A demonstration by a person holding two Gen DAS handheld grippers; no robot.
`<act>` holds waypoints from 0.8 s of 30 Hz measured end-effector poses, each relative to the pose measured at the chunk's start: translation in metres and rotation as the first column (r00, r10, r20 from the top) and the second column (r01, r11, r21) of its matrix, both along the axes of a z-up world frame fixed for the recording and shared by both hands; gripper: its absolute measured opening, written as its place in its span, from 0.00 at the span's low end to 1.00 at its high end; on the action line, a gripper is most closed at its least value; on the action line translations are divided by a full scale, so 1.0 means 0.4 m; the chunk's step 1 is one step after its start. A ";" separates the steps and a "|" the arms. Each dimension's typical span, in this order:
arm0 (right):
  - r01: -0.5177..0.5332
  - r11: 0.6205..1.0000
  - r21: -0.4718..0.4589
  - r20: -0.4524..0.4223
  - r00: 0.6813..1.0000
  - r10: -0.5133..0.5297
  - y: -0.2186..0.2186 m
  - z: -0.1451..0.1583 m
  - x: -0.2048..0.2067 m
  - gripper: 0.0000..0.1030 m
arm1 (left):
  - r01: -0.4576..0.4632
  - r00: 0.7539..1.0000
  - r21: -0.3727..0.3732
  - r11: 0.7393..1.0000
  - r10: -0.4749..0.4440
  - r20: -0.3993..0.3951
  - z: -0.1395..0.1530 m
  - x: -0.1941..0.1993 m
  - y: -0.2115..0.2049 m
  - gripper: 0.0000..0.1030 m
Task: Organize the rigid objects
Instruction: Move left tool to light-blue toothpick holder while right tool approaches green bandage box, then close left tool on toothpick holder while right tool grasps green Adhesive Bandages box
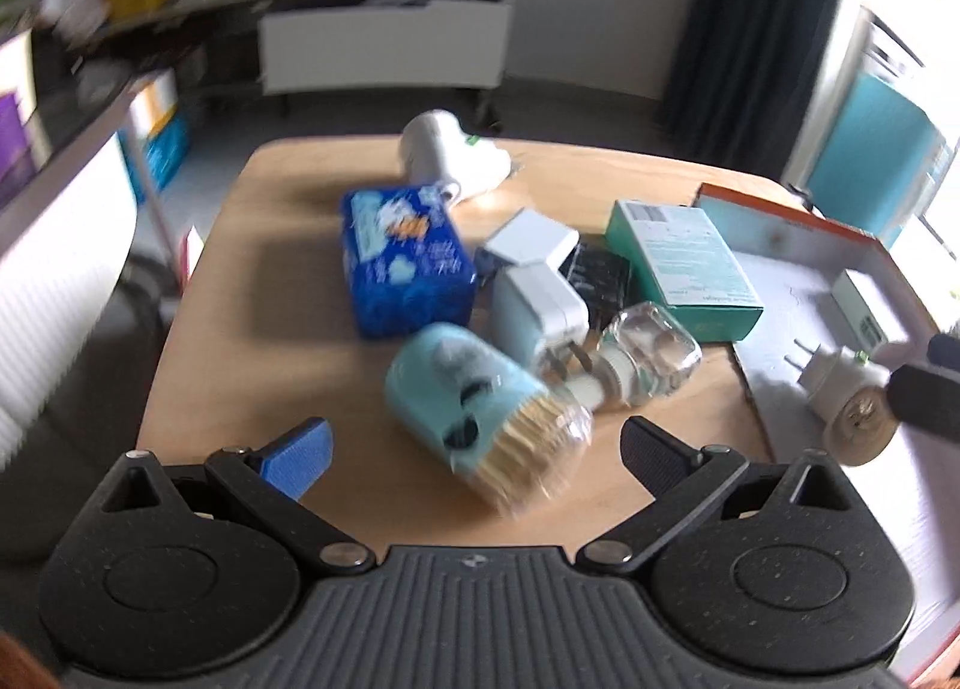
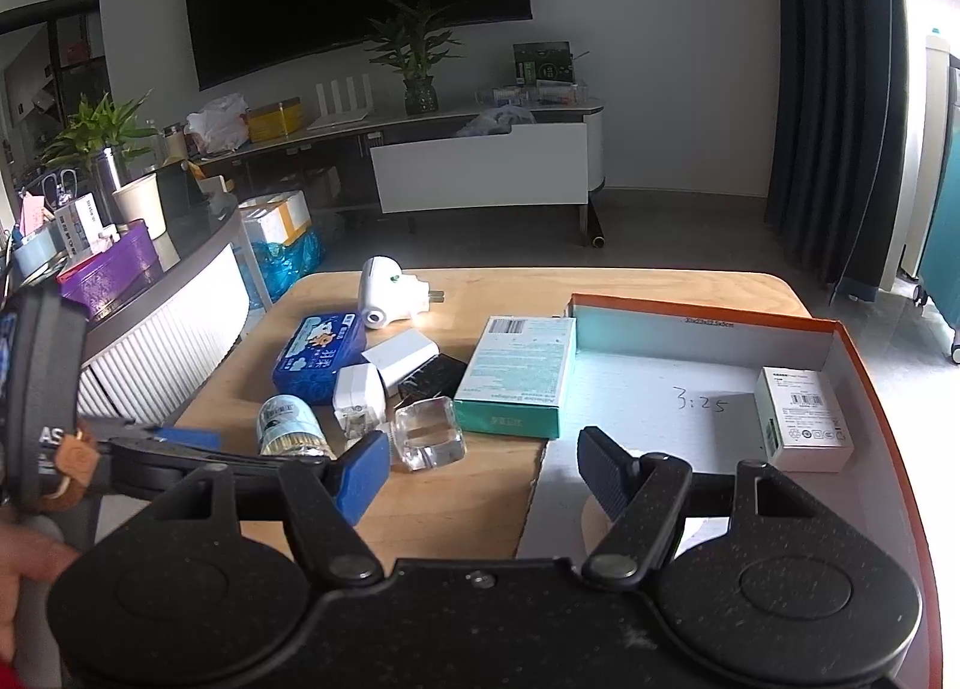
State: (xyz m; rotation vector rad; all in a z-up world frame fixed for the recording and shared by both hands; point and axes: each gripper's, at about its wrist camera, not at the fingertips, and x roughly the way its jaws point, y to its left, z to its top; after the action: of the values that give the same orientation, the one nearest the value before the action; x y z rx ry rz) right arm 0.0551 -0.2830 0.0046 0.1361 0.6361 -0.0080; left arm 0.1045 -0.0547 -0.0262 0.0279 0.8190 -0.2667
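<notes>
A light-blue toothpick jar [image 1: 480,407] lies on its side on the wooden table [image 1: 252,281], blurred, just past my left gripper [image 1: 474,452]. That gripper is open, and its blue and black pads flank the jar's near end without touching it. In the right wrist view the jar [image 2: 291,425] sits behind the left gripper [image 2: 180,449]. My right gripper [image 2: 483,473] is open and empty over the near left corner of the orange-rimmed box [image 2: 708,317]. A white plug adapter [image 1: 840,377] lies in the box by the right gripper's fingertips [image 1: 921,395].
Clustered mid-table are a blue tissue pack [image 1: 402,257], two white chargers [image 1: 540,311], a black item [image 1: 600,269], a clear cube bottle [image 1: 648,353] and a teal carton [image 1: 684,269]. A white plug-in light [image 1: 444,155] lies farther back. A small white carton [image 2: 804,419] sits inside the box.
</notes>
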 end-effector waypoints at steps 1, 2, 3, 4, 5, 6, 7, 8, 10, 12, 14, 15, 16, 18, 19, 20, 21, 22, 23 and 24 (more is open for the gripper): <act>0.004 1.000 0.003 0.000 1.000 -0.004 -0.002 -0.001 0.001 0.80 | 0.018 1.000 0.010 1.000 -0.018 0.008 -0.004 0.007 0.002 1.00; 0.008 1.000 0.005 -0.001 1.000 -0.008 -0.005 -0.003 0.001 0.80 | 0.042 0.999 0.014 0.999 -0.042 0.014 -0.008 0.014 0.004 1.00; 0.013 1.000 0.005 -0.003 1.000 -0.013 -0.006 -0.005 0.003 0.80 | 0.067 0.997 0.020 0.998 -0.068 0.020 -0.013 0.019 0.004 1.00; 0.016 1.000 0.005 -0.004 1.000 -0.016 -0.007 -0.007 0.004 0.80 | 0.092 0.995 0.030 0.995 -0.092 0.023 -0.019 0.024 0.002 1.00; 0.018 1.000 0.006 -0.007 1.000 -0.018 -0.009 -0.008 0.007 0.80 | 0.111 0.993 0.038 0.993 -0.112 0.024 -0.023 0.029 -0.002 1.00; 0.021 1.000 0.007 -0.009 1.000 -0.021 -0.009 -0.010 0.009 0.80 | 0.132 0.991 0.043 0.990 -0.133 0.023 -0.030 0.032 -0.005 1.00; 0.024 1.000 0.008 -0.011 1.000 -0.024 -0.010 -0.010 0.012 0.80 | 0.149 0.988 0.044 0.988 -0.150 0.019 -0.036 0.035 -0.011 1.00; 0.025 1.000 0.011 -0.012 1.000 -0.025 -0.010 -0.011 0.015 0.80 | 0.160 0.987 0.041 0.986 -0.160 0.011 -0.042 0.038 -0.014 1.00; 0.024 1.000 0.015 -0.017 1.000 -0.024 -0.010 -0.012 0.022 0.80 | 0.158 0.987 0.036 0.987 -0.158 0.004 -0.055 0.045 -0.016 0.99; 0.024 1.000 0.012 -0.021 0.999 -0.024 -0.009 -0.016 0.028 0.80 | 0.154 0.988 0.046 0.987 -0.155 0.024 -0.057 0.043 -0.017 0.92; 0.026 1.000 0.010 -0.028 0.999 -0.025 -0.007 -0.021 0.035 0.80 | 0.155 0.986 0.052 0.986 -0.158 0.045 -0.055 0.039 -0.018 0.83; 0.026 1.000 0.010 -0.033 0.999 -0.026 -0.007 -0.024 0.040 0.80 | 0.160 0.985 0.048 0.986 -0.162 0.051 -0.052 0.039 -0.019 0.81; 0.026 1.000 0.011 -0.036 0.999 -0.026 -0.007 -0.026 0.045 0.80 | 0.157 0.986 0.050 0.986 -0.159 0.050 -0.051 0.039 -0.020 0.81; 0.028 1.000 0.014 -0.044 0.999 -0.028 -0.006 -0.030 0.055 0.80 | 0.157 0.986 0.032 0.987 -0.159 0.055 -0.050 0.036 -0.017 0.81; 0.027 0.999 0.016 -0.047 0.999 -0.027 -0.006 -0.032 0.060 0.80 | 0.155 0.986 0.021 0.988 -0.156 0.056 -0.049 0.031 -0.014 0.81; 0.027 0.999 0.018 -0.051 0.998 -0.026 -0.007 -0.034 0.066 0.80 | 0.150 0.987 0.015 0.989 -0.150 0.057 -0.048 0.029 -0.012 0.80; 0.028 0.999 0.017 -0.055 0.998 -0.027 -0.007 -0.037 0.073 0.80 | 0.143 0.988 0.006 0.990 -0.143 0.058 -0.045 0.024 -0.008 0.80; 0.030 0.999 0.018 -0.058 0.998 -0.028 -0.008 -0.039 0.080 0.80 | 0.136 0.989 0.003 0.991 -0.136 0.058 -0.042 0.019 -0.004 0.80; 0.033 0.999 0.021 -0.063 0.998 -0.031 -0.010 -0.042 0.088 0.80 | 0.126 0.990 0.003 0.992 -0.126 0.061 -0.038 0.014 -0.001 0.80; 0.035 0.999 0.026 -0.070 0.997 -0.033 -0.014 -0.045 0.099 0.80 | 0.114 0.991 0.001 0.993 -0.114 0.063 -0.034 0.010 0.004 0.80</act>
State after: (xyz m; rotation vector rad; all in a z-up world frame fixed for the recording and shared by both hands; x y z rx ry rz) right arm 0.0947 -0.2885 -0.0135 0.1738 0.7033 -0.0372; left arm 0.1085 -0.0532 -0.0397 0.0808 0.7553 -0.3728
